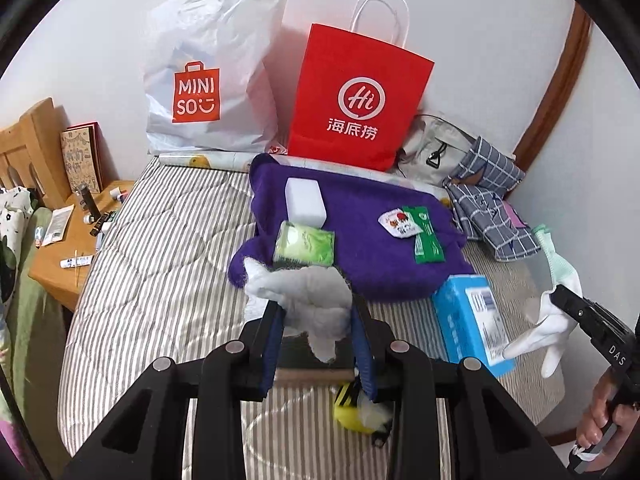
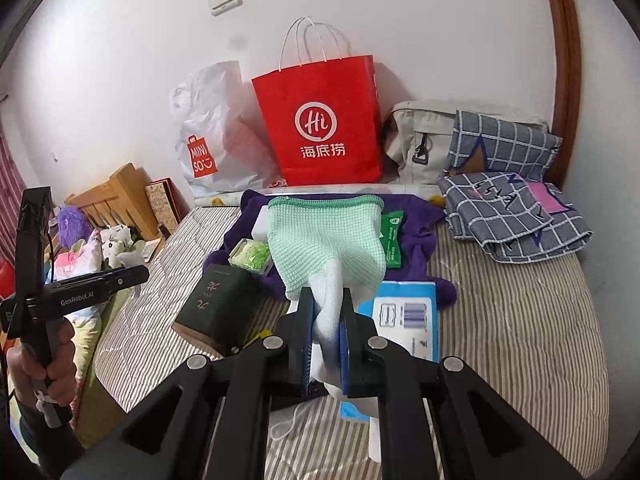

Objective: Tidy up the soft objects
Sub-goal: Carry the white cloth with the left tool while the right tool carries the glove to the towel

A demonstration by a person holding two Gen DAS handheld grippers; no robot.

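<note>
Left gripper [image 1: 316, 312] holds a grey cloth [image 1: 308, 292]: fingers part open, cloth bunched between the pads, a tail hanging down between them. Right gripper [image 2: 326, 322] is closed tight on a white glove [image 2: 326, 308] with a green knit cuff [image 2: 326, 232]; grip is at the palm, cuff standing up past the fingertips, glove fingers drooping below, so the long axis runs along the gripper. Both items are lifted off the striped mattress [image 1: 160, 260]. Purple towel [image 1: 360, 220] lies dead ahead of both grippers, carrying a white block [image 1: 305, 200], green pack [image 1: 304, 246] and sachets [image 1: 424, 236]. Left gripper is nearer the towel's front edge, cloth almost over it; right sits further back, over the blue box [image 2: 408, 316]. Judgement: drop-off is forward and down, left first.
</note>
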